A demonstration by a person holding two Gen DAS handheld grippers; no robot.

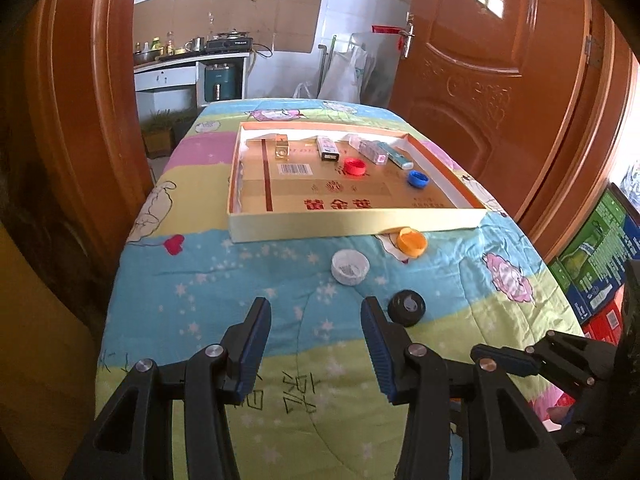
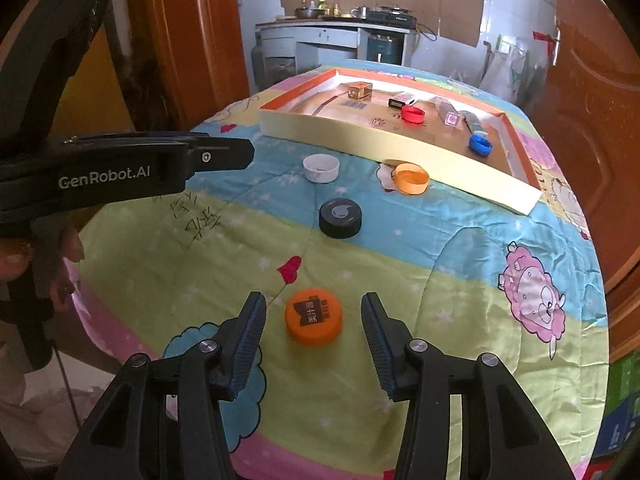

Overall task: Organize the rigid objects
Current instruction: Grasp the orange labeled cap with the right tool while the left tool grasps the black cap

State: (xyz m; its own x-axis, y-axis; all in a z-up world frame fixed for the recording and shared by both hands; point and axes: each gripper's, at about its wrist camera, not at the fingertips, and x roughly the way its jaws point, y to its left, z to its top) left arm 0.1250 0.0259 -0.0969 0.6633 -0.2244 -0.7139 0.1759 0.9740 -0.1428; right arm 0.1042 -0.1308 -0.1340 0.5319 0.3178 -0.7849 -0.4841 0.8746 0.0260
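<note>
A shallow cardboard box (image 1: 352, 224) (image 2: 360, 136) lies on the quilt-covered table. Inside are a red cap (image 1: 355, 167) (image 2: 413, 114), a blue cap (image 1: 417, 179) (image 2: 480, 145), a gold block (image 1: 281, 148) and small packets. Outside it lie a white cap (image 1: 350, 267) (image 2: 321, 167), a yellow-orange cap (image 1: 412, 242) (image 2: 411, 178), a black cap (image 1: 407, 307) (image 2: 340, 217) and an orange printed cap (image 2: 313, 316). My right gripper (image 2: 314, 306) is open with the orange printed cap between its fingers. My left gripper (image 1: 316, 308) is open and empty, short of the white cap.
The quilt (image 1: 280, 360) drops off at the table's edges. Wooden doors (image 1: 480, 40) stand on both sides. Stacked cartons (image 1: 600, 256) sit at the right. A kitchen counter (image 1: 188, 60) is beyond the table.
</note>
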